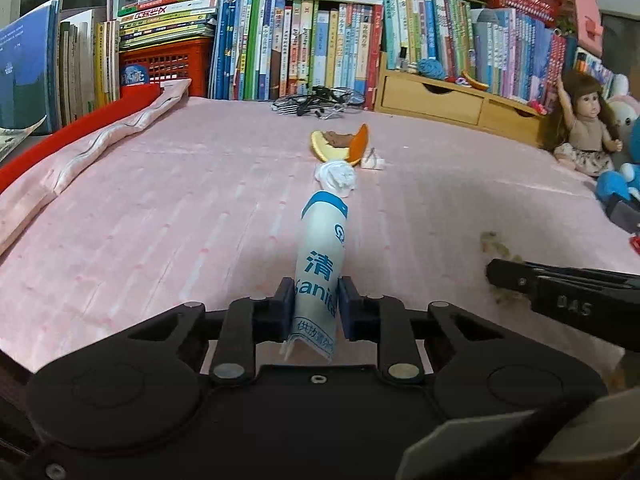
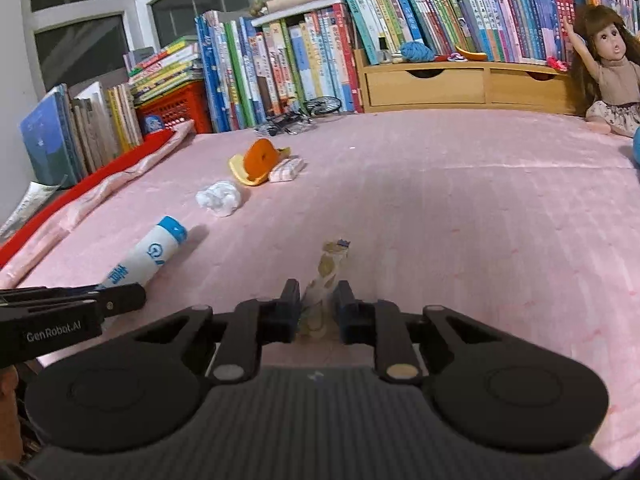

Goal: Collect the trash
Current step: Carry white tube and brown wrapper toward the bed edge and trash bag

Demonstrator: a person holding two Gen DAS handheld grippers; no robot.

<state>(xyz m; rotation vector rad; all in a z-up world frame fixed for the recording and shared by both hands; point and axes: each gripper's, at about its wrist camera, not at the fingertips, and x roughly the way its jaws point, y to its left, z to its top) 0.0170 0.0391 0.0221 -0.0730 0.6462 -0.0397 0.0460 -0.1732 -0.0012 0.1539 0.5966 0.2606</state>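
My left gripper (image 1: 316, 300) is shut on the near end of a rolled white and blue sanitary bag (image 1: 322, 240), which points away over the pink bedspread (image 1: 180, 220). Past its tip lie a crumpled white tissue (image 1: 336, 176), orange peel (image 1: 340, 146) and a small folded wrapper (image 1: 374, 162). My right gripper (image 2: 318, 300) is shut on a thin beige patterned wrapper (image 2: 330, 268) that stands up between its pads. The right wrist view also shows the bag (image 2: 156, 252), tissue (image 2: 220, 198), peel (image 2: 258, 160) and small wrapper (image 2: 286, 170) to the left, with the left gripper (image 2: 132, 296) beside the bag.
Rows of books (image 1: 320, 40) line the back, with a red basket (image 1: 168, 64) and a wooden drawer box (image 1: 436, 98). A black wire bicycle model (image 1: 320, 104) sits before the books. A doll (image 1: 584, 128) and plush toys are at the right. Folded pink cloth (image 1: 80, 152) lies along the left.
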